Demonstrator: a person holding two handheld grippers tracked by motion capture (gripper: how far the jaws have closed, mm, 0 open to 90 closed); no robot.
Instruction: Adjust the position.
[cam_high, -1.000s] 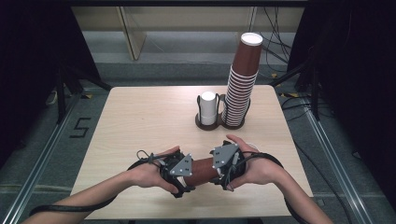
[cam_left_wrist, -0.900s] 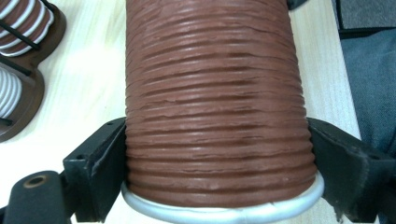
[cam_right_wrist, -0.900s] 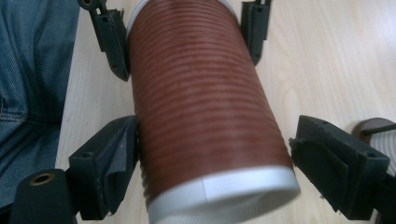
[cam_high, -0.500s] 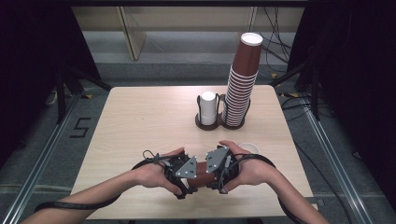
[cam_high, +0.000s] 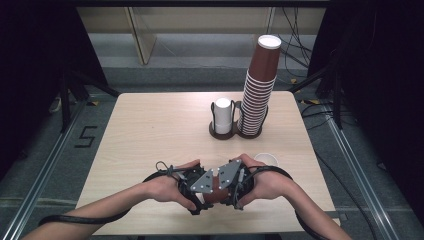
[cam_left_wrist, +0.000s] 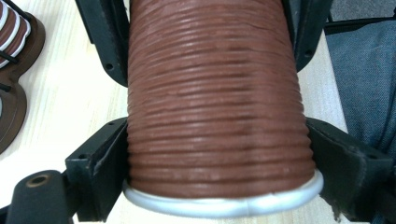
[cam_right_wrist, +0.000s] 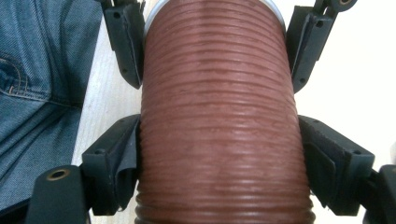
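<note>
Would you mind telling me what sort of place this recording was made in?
Probably a lab or recording booth set up for data collection: a small wooden table ringed by dark curtains, loose cables on the floor behind, and a tall stack of brown cups staged as props.

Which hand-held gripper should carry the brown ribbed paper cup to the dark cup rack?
Right, probably. The right hand-held gripper, jaws just closing, clamps the brown ribbed paper cup at its base end, nearer the dark cup rack. The left hand-held gripper holds the rim end.
</note>
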